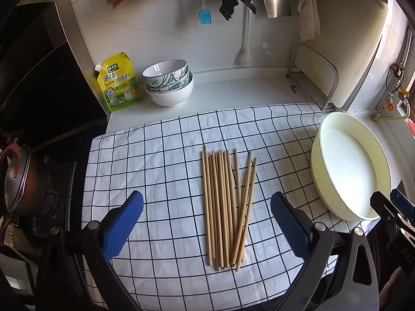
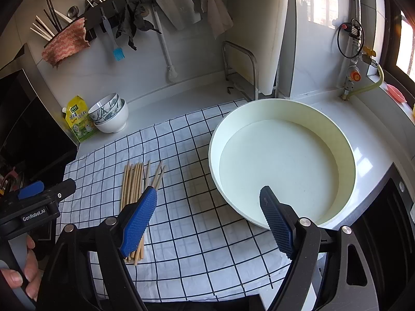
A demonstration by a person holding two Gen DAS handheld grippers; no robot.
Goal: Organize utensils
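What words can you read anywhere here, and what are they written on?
"GenRobot.AI": on the black body of the left hand-held gripper.
"鸡精调味料": on the yellow seasoning pouch; its small green logo and lower print are too small to read.
"DAS": partial letters on the right hand-held gripper, cut off at the edge.
Red label on the pot lid: too blurred to read.

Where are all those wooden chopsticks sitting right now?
The chopsticks lie in a loose bundle on the checked cloth, in the middle of the left wrist view, left of the round cream tray and in front of the stacked bowls.
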